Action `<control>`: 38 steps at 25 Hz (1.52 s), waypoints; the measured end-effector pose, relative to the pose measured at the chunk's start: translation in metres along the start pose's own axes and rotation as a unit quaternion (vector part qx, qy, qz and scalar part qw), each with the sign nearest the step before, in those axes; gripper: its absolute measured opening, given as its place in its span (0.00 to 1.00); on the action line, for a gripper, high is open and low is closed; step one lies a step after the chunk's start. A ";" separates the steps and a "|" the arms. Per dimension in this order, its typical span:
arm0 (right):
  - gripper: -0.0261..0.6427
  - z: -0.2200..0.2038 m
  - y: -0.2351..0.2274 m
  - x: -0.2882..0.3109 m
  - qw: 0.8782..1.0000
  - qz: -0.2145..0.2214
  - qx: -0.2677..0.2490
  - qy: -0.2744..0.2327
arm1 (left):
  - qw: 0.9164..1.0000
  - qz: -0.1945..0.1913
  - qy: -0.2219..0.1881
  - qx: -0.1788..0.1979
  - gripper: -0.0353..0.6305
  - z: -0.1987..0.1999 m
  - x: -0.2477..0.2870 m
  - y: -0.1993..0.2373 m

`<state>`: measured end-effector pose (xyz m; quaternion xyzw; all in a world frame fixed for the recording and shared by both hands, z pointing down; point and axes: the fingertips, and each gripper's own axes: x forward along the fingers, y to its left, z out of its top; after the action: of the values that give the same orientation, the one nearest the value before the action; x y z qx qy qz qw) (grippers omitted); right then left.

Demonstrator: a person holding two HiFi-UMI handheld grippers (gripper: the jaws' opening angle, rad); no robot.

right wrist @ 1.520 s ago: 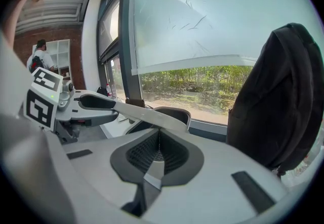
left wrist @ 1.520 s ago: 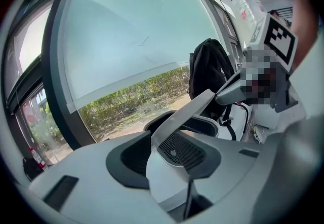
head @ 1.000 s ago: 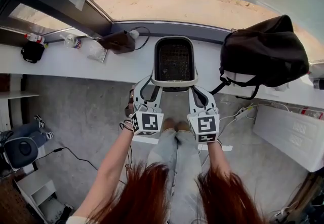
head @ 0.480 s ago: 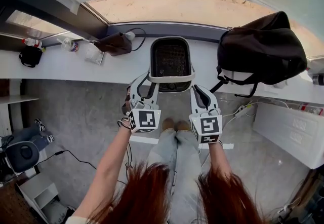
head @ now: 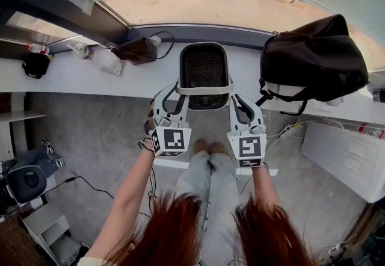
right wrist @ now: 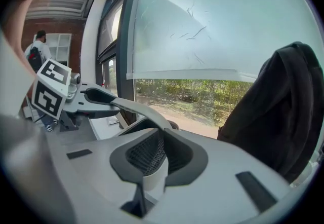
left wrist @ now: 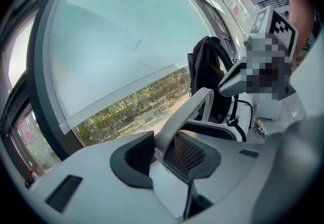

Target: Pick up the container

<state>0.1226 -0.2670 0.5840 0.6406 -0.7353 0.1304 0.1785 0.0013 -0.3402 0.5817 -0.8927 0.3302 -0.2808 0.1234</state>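
**Left jaws closing on the rim; right side already gripped**

The container [head: 206, 66], a dark mesh basket with a pale rim, stands at the front edge of the counter [head: 90, 81], about midway along it. Its near end juts out over that edge towards me, and the black backpack [head: 313, 54] lies well off to its right. It sits much where it was a second ago. I can't tell whether its base still rests on the counter.

What has changed is my left gripper [head: 174, 91]. Its jaws have just been closing, and the pale rim [left wrist: 185, 114] runs up between them with the mesh wall just beside it. They stand wide, and I don't judge the pads to be pressing yet, so that side is loosely around the rim rather than holding it.

My right gripper [head: 236, 97] is clenched on the container's other side, with the mesh wall [right wrist: 146, 153] pinched between its pads. Compared with a second ago it sits a touch higher and further right in the head view.

For the task, I take this as the last of the grasping step: one side secured, the other about to be. Lifting now would put the weight on one thin wall and could tip the basket off the edge, so the left should clamp first.
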 end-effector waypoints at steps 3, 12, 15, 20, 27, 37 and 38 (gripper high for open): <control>0.08 0.002 0.000 0.003 1.000 0.000 -0.017 0.000 | 1.000 -0.001 -0.001 -0.007 0.26 0.001 0.001 0.002; 0.24 0.003 0.001 0.016 0.999 0.013 -0.053 0.001 | 1.000 -0.006 -0.001 -0.020 0.26 0.005 0.006 0.007; 0.27 0.006 0.000 0.022 0.998 0.014 -0.065 0.002 | 1.000 -0.007 -0.001 -0.022 0.26 0.005 0.006 0.007; 0.29 0.010 -0.004 0.029 0.997 0.014 -0.077 0.002 | 1.000 -0.008 0.000 -0.024 0.26 0.005 0.006 0.007; 0.29 0.016 -0.005 0.042 0.996 0.019 -0.088 0.000 | 1.000 -0.005 -0.001 -0.027 0.26 0.006 0.007 0.008; 0.25 0.020 -0.010 0.052 0.995 0.011 -0.104 -0.003 | 0.999 0.003 -0.001 -0.036 0.26 0.008 0.014 0.013; 0.23 0.021 -0.011 0.052 0.995 0.009 -0.104 -0.005 | 0.999 0.004 -0.001 -0.038 0.26 0.008 0.015 0.014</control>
<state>0.1253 -0.3244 0.5870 0.6125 -0.7517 0.0516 0.2392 0.0077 -0.3600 0.5756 -0.8955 0.3441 -0.2670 0.0912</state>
